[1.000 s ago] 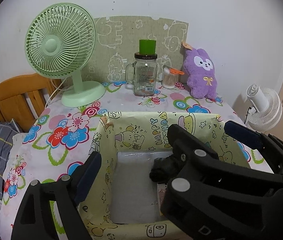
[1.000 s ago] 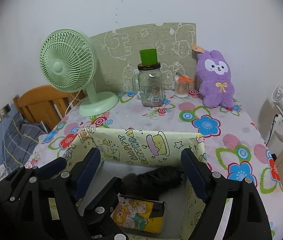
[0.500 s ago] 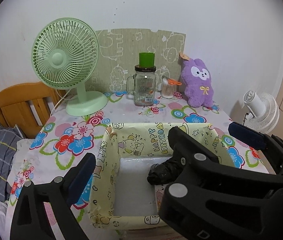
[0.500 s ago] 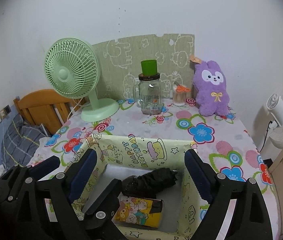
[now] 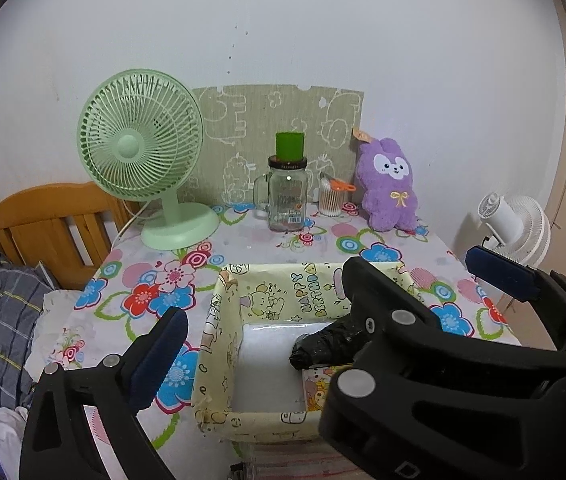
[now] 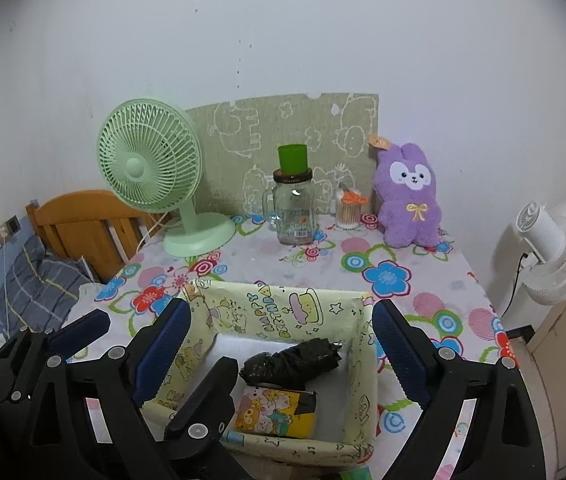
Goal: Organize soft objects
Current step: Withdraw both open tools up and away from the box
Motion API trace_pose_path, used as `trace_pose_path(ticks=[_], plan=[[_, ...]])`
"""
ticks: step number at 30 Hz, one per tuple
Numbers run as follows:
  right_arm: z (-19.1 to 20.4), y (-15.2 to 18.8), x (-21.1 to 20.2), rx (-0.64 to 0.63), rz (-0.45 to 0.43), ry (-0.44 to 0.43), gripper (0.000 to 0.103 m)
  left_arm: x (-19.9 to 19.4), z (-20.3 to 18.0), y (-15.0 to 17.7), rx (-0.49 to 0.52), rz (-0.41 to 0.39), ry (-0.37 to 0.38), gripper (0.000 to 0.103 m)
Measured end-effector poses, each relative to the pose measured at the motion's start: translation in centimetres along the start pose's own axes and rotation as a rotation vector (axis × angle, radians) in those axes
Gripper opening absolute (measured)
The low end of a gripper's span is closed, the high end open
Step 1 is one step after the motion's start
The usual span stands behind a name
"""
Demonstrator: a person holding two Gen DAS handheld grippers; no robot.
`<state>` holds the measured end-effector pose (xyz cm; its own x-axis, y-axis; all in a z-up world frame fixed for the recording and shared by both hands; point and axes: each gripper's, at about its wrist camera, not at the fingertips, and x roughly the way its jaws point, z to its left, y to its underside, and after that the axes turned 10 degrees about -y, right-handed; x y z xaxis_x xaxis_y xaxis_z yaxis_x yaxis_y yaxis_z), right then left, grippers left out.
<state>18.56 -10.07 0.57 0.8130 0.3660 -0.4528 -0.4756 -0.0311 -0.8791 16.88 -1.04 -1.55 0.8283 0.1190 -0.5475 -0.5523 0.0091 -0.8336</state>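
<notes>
Black folded umbrella [image 6: 291,366] lies in the cartoon-print box [image 6: 283,312], cartoon pouch [image 6: 275,412] at its 6 o'clock, both grippers' jaws just spreading wider, empty.

We see a crumpled black bundle [image 6: 291,368] lying on its side in the yellow cartoon-print box [image 6: 283,312], touching a colourful cartoon pack [image 6: 275,412]. The purple plush bunny [image 6: 409,196] sits upright by the wall.
</notes>
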Motion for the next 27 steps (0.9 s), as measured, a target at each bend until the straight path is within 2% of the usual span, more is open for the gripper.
trace_pose_path(ticks=[17, 27], plan=[[1.6, -0.1, -5.0, -0.025, -0.057, 0.035, 0.101, -4.7, 0.3, 0.2, -0.011, -0.07, -0.012, 0.103], [2.4, 0.9, -7.1, -0.029, -0.066, 0.048, 0.101, -6.7, 0.5, 1.1, -0.014, -0.079, -0.001, 0.103]])
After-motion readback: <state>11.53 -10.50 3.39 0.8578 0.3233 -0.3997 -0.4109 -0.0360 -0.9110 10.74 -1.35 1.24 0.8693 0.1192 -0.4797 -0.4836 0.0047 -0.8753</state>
